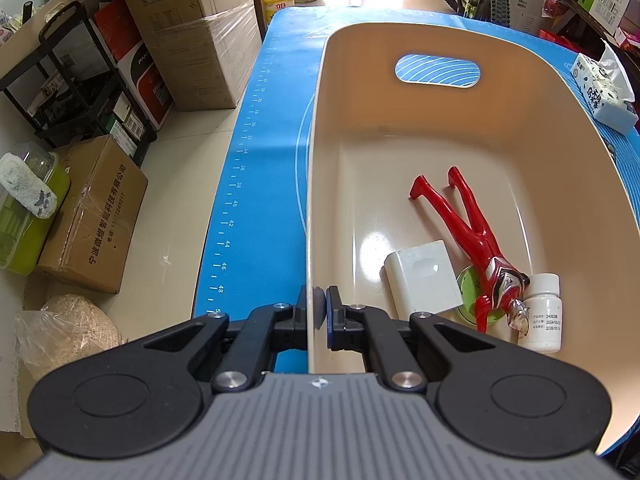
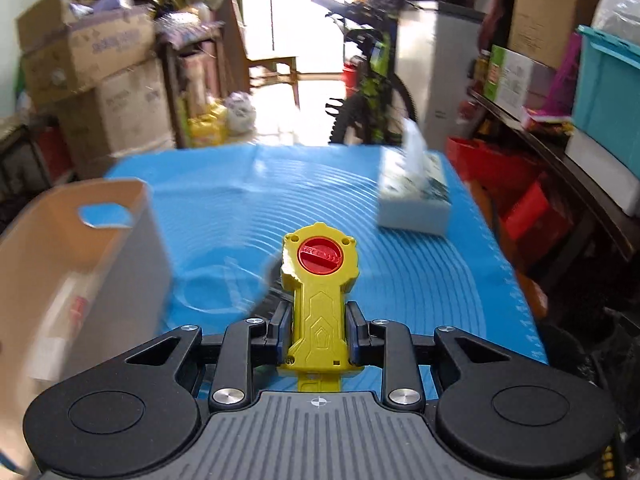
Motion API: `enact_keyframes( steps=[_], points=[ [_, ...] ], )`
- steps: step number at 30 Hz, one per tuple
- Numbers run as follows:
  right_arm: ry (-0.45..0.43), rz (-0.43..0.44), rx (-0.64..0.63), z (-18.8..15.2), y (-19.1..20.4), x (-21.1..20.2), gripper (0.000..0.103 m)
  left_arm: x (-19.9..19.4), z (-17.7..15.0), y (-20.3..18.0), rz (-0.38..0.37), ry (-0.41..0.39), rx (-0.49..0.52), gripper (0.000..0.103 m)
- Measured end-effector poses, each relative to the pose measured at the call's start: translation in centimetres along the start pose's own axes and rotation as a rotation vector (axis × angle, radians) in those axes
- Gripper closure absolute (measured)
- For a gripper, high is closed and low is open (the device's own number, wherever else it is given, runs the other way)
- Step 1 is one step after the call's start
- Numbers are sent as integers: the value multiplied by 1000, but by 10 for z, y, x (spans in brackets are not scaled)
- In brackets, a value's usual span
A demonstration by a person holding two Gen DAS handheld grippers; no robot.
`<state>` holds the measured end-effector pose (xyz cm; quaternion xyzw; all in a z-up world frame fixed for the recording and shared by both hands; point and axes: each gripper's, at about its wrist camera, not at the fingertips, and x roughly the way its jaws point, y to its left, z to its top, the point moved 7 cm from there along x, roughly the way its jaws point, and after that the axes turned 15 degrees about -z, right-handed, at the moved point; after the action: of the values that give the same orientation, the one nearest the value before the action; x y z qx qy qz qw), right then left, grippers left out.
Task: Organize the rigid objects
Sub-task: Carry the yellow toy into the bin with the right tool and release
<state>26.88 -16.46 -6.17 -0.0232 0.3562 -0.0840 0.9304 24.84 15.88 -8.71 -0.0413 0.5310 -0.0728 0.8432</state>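
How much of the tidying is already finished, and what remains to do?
Done: a red figure, a white box, a green disc and a white bottle lie in the beige bin. In hand: the right tongs grip a yellow toy; the left tongs clamp the bin's rim. Left: dropping the toy in.

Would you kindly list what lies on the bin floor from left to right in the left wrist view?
White block → green disc → red figure → white bottle. The disc lies partly under the figure, all inside the beige bin.
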Motion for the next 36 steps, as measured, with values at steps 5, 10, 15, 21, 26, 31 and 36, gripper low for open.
enact_keyframes(
  steps=[5,10,15,21,26,31,36],
  points=[
    [-60,83,-41,19,39,-28,67,0,0,0,2,1,3,95],
    [-87,175,-98,27,87,-49,67,0,-1,0,2,0,5,95],
    [-52,255,-162,12,136,-54,67,0,-1,0,2,-1,6,95],
    [20,280,-208,-10,172,-44,67,0,-1,1,-3,-4,8,95],
    [67,217,-291,-24,188,-34,67,-1,-1,0,-1,-5,13,95],
    [100,198,-379,-33,203,-31,67,0,-2,0,1,-5,14,95],
    [153,207,-413,-45,211,-26,67,0,-2,-1,6,-5,15,95]
  ],
)
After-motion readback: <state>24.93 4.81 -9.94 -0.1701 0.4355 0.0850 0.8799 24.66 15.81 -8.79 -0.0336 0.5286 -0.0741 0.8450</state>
